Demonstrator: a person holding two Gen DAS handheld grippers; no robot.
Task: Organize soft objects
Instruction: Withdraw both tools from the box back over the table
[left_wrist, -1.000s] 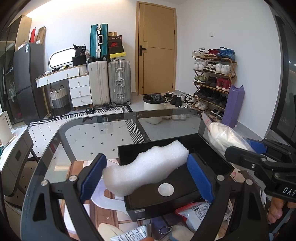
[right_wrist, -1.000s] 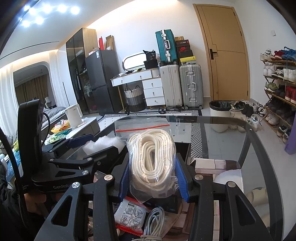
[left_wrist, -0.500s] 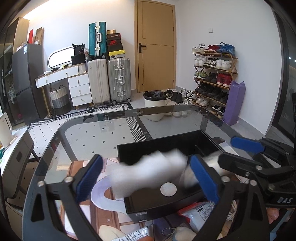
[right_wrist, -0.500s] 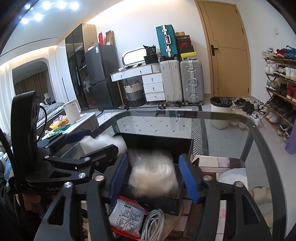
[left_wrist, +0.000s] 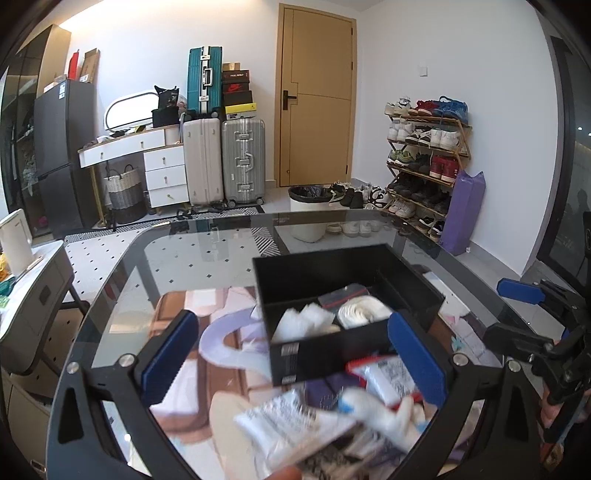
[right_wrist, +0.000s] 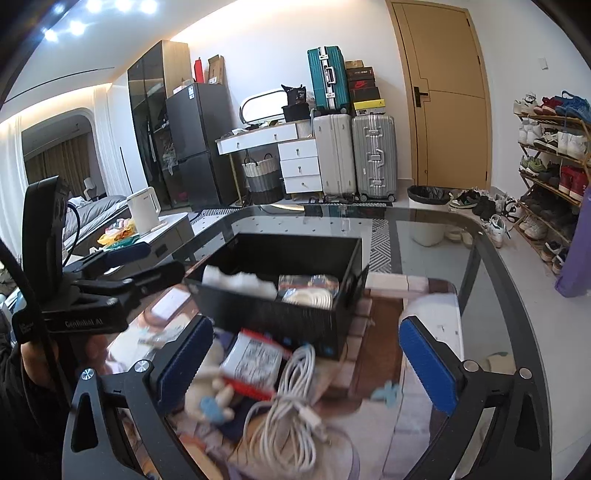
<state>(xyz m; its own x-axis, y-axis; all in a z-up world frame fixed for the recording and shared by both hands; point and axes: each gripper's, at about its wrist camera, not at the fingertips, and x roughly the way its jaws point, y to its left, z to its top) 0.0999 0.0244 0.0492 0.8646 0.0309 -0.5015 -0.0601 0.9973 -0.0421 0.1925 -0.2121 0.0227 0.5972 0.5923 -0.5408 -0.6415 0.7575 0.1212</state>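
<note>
The loose pile at six o'clock looks the likeliest trouble: the white cable coil (right_wrist: 291, 417) lies tangled over the red-edged packet (right_wrist: 255, 365), so a careless grab could drag both. On the left, the left gripper (left_wrist: 291, 354) hovers level over the glass table (left_wrist: 177, 266), jaws spread wide and empty. At twelve o'clock the black box (left_wrist: 332, 269) holds the white foam piece (left_wrist: 301, 321) beside the bagged rope (left_wrist: 360, 312). The right gripper (right_wrist: 306, 365) hangs above the pile, jaws likewise released.
</note>
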